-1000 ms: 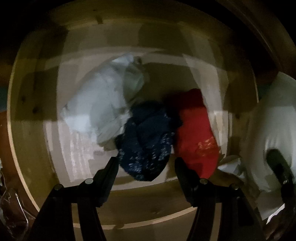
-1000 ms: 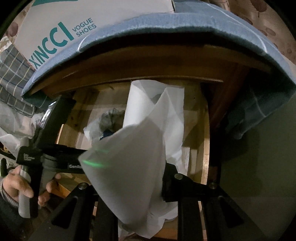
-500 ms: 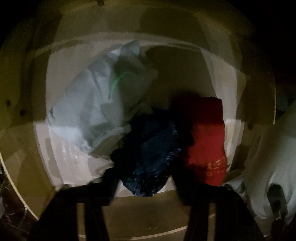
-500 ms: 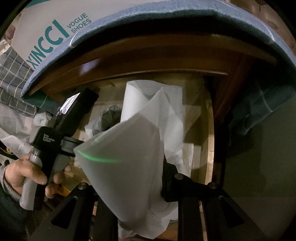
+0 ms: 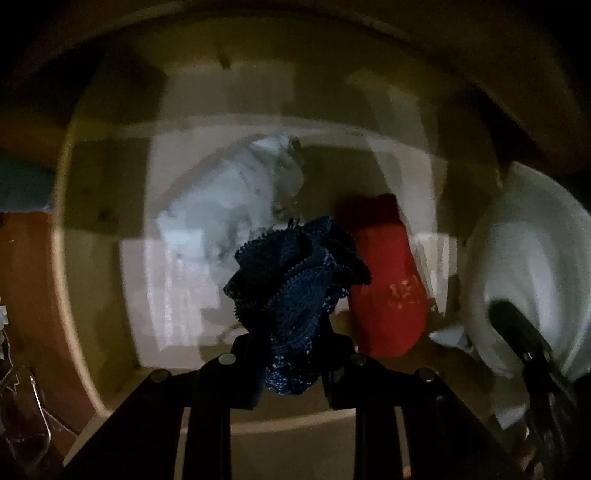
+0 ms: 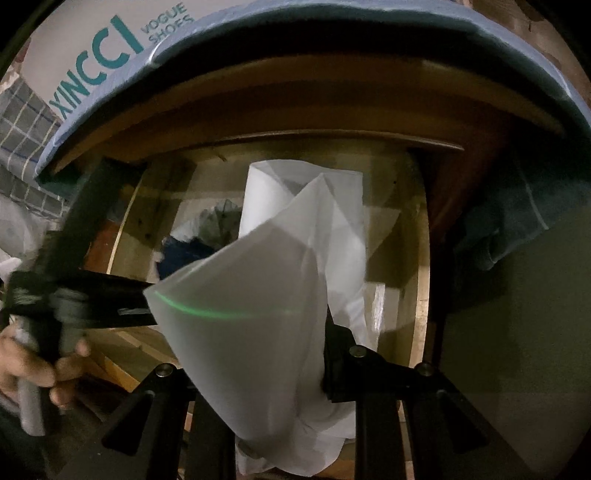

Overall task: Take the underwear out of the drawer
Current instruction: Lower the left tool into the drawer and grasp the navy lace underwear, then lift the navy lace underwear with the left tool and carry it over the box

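Observation:
A wooden drawer (image 5: 92, 295) stands pulled out, seen from above in the dim left wrist view. Dark blue lace underwear (image 5: 295, 280) is bunched between the fingers of my left gripper (image 5: 291, 354), whose jaws are closing and pinch it above the drawer floor. A red garment (image 5: 384, 288) lies to its right and a pale garment (image 5: 229, 218) behind to its left. My right gripper (image 6: 266, 369) is shut on a thin white cloth (image 6: 258, 295) that hangs over the drawer's right half. In the right wrist view, the blue underwear (image 6: 184, 254) shows beside the cloth.
A cabinet top covered by a blue-grey cloth (image 6: 332, 26) overhangs the drawer (image 6: 421, 258), with a shoe box (image 6: 110, 37) on it. A hand (image 6: 33, 365) holds the left gripper's handle at the left. The white cloth (image 5: 528, 258) fills the drawer's right side.
The left jaws went from wide apart around the blue underwear to closed on it, and the underwear has come up off the drawer floor. The right gripper and its white cloth have kept still.

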`<state>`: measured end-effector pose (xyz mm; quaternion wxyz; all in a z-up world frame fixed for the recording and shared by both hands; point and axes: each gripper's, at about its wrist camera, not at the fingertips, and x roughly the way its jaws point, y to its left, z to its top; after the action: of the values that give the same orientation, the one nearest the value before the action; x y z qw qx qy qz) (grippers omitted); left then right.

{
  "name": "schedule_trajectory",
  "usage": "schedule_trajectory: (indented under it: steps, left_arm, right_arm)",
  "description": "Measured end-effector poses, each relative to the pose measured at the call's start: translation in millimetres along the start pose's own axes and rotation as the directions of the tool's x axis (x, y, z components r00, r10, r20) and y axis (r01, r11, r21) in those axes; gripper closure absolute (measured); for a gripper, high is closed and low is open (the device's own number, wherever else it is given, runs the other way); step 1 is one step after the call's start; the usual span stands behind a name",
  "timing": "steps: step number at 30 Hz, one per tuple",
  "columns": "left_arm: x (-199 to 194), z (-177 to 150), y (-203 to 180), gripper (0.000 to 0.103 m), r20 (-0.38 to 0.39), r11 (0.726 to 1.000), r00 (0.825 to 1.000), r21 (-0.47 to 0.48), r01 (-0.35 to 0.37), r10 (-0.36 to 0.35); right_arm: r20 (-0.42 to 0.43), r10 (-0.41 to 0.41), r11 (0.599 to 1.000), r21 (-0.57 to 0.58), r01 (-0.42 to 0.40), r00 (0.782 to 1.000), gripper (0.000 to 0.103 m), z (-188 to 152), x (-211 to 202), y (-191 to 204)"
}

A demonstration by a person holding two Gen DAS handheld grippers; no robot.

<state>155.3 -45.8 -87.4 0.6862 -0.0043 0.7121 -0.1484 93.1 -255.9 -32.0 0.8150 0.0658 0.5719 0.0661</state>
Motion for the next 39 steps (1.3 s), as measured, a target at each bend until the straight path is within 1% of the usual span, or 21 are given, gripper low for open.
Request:
schedule_trajectory:
  steps: [3, 6, 9, 11, 16, 19, 21, 25, 27, 29, 31, 32, 33, 35, 37, 38, 39]
  left_arm:
    - [-16.9, -12.0, 3.3, 0.079, 0.056, 1.0, 0.998, 0.022, -0.007, 0.005]
    - [-33.3, -23.1, 6.2, 0.079, 0.116, 0.999, 0.993, 0.035, -0.013, 0.009]
    - [-49.9, -35.5, 7.7, 0.079, 0.187, 0.998, 0.982, 0.047, -0.043, 0.033]
    - [-57.4, -44.2, 6.9, 0.079, 0.236, 0.996, 0.97, 0.061, -0.068, 0.051]
    - [-86.6, -66.4, 6.8, 0.079, 0.356, 0.987, 0.93, 0.094, -0.127, 0.086]
    - [-96.1, -74.8, -2.0, 0.079, 0.422, 0.985, 0.904, 0.112, -0.13, 0.071]
    - [-111.0, -81.4, -5.1, 0.079, 0.467, 0.982, 0.882, 0.13, -0.137, 0.061]
    - [-141.2, -93.4, -8.3, 0.079, 0.537, 0.971, 0.841, 0.16, -0.176, 0.064]
    - [-154.8, -96.4, -10.1, 0.079, 0.557, 0.97, 0.829, 0.165, -0.181, 0.06]
    - [-172.4, -100.4, -12.0, 0.079, 0.585, 0.967, 0.809, 0.169, -0.189, 0.056]
    - [-190.5, -102.1, -13.2, 0.079, 0.605, 0.965, 0.794, 0.174, -0.198, 0.054]
    - [-200.7, -102.6, -13.1, 0.079, 0.622, 0.965, 0.781, 0.169, -0.202, 0.055]
    - [-208.7, -103.4, -12.6, 0.079, 0.632, 0.965, 0.773, 0.168, -0.201, 0.051]
    - [-228.6, -102.7, -12.8, 0.079, 0.658, 0.967, 0.752, 0.164, -0.195, 0.039]
    - [-248.2, -102.8, -14.4, 0.079, 0.686, 0.967, 0.727, 0.161, -0.198, 0.034]
    - [-259.0, -101.5, -14.7, 0.079, 0.697, 0.967, 0.717, 0.161, -0.197, 0.03]
    - [-270.3, -100.1, -14.8, 0.079, 0.711, 0.968, 0.702, 0.155, -0.197, 0.029]
  right_arm:
    - [-0.005, -0.016, 1.0, -0.012, 0.016, 1.0, 0.083, 0.2, 2.4, 2.9]
    - [-0.007, -0.03, 0.999, -0.023, 0.03, 1.0, 0.083, 0.5, 4.2, 4.6]
    - [-0.01, -0.036, 0.999, -0.024, 0.036, 0.999, 0.083, 1.2, 6.4, 3.8]
    - [-0.013, -0.049, 0.998, -0.031, 0.049, 0.999, 0.083, 2.0, 7.9, 5.6]
    - [-0.017, -0.066, 0.996, -0.055, 0.065, 0.998, 0.083, 1.6, 9.8, 9.4]
    - [-0.017, -0.073, 0.996, -0.06, 0.072, 0.997, 0.083, 0.6, 9.8, 7.9]
    - [-0.021, -0.074, 0.996, -0.058, 0.072, 0.997, 0.083, 0.2, 10.4, 7.1]
    - [-0.024, -0.08, 0.995, -0.062, 0.078, 0.997, 0.083, 0.4, 11.1, 7.9]
    - [-0.023, -0.082, 0.994, -0.067, 0.08, 0.996, 0.083, 0.3, 11.2, 9.6]
    - [-0.026, -0.081, 0.995, -0.069, 0.079, 0.996, 0.083, 0.4, 12.2, 10.1]
    - [-0.027, -0.079, 0.995, -0.069, 0.077, 0.997, 0.083, 0.7, 12.9, 10.3]
    - [-0.028, -0.077, 0.995, -0.068, 0.075, 0.997, 0.083, 0.7, 13.4, 10.0]
    - [-0.028, -0.077, 0.995, -0.066, 0.075, 0.997, 0.083, 0.8, 13.5, 9.8]
    - [-0.025, -0.07, 0.996, -0.065, 0.069, 0.997, 0.083, 0.5, 13.6, 9.3]
    - [-0.025, -0.067, 0.996, -0.062, 0.066, 0.997, 0.083, 0.1, 14.5, 8.4]
    - [-0.026, -0.065, 0.996, -0.062, 0.063, 0.998, 0.083, -0.2, 14.2, 7.4]
    - [-0.026, -0.064, 0.996, -0.061, 0.062, 0.998, 0.083, -0.3, 14.7, 7.2]
